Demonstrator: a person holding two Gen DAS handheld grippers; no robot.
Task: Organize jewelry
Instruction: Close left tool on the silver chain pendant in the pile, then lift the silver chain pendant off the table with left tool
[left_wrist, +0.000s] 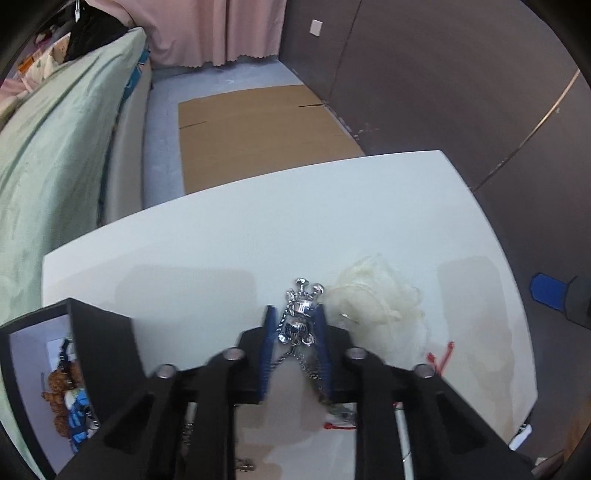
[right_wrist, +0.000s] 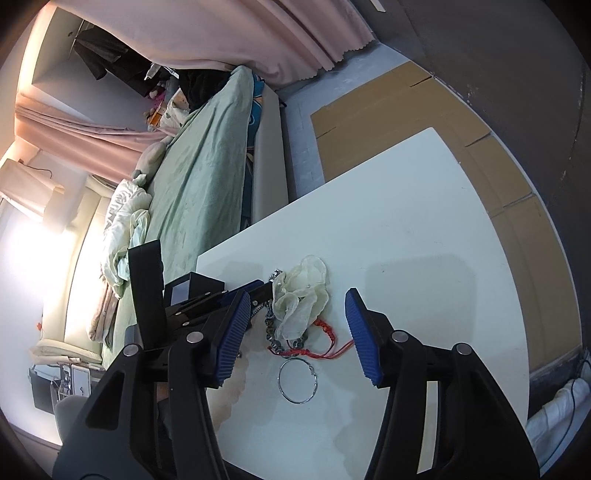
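Left hand-held gripper: clenched on silver pendant, blue pads either side; its chain hangs down btwn the fingers. Held above white counter.

Right hand-held gripper: released, pads wide apart, over the jewelry pile.

Pouch, cream gauze: on counter, crumpled, just right of pendant in left-wrist view.

Red cord bracelet: on counter, near edge of pouch, touching it.

Dark bead bracelet: partly under pouch, beside red cord.

Silver ring hoop: flat on counter, nearer than the bracelets, apart from pouch.

Black box: open, near-left corner of counter; holds a brown-and-blue item, details unclear.

Bkgd: bed w/ green cover left, cardboard on floor far side, pink curtain.
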